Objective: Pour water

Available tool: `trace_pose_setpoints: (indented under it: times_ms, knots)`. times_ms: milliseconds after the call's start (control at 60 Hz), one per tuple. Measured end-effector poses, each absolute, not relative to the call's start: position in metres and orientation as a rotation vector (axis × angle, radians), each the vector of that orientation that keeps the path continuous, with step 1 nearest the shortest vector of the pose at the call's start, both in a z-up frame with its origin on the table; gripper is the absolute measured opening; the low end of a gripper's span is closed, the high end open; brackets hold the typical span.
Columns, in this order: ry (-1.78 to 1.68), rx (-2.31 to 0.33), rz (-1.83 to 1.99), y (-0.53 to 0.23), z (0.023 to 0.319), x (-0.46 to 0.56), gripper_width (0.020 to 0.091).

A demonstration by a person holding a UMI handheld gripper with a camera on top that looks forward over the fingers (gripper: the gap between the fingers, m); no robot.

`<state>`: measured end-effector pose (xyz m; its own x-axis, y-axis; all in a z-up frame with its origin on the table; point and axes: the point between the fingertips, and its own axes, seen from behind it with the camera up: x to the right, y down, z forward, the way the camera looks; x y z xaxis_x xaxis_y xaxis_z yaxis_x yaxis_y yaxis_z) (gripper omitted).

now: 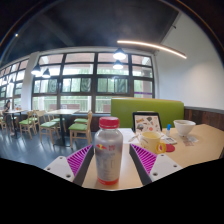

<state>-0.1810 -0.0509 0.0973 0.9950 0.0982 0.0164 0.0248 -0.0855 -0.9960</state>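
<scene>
gripper view: level tongs (109,160) clamp the upright bottle (108,150).

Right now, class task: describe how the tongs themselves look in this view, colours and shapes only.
The tongs show as two dark fingers widening toward the camera. Each inner face bears a magenta pad with lighter diagonal stripes. No cables, sleeves or hand are visible.
</scene>
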Motion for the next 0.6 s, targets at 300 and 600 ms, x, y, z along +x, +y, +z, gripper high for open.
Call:
trace_pose_setpoints:
  times_ms: [300, 600]
  knots:
    - [-0.086, -1.546, -0.038, 0.005, 0.112, -0.19, 0.0502]
    - [-0.049, -1.56, 0.051, 0.011, 0.107, -0.179, 0.0369]
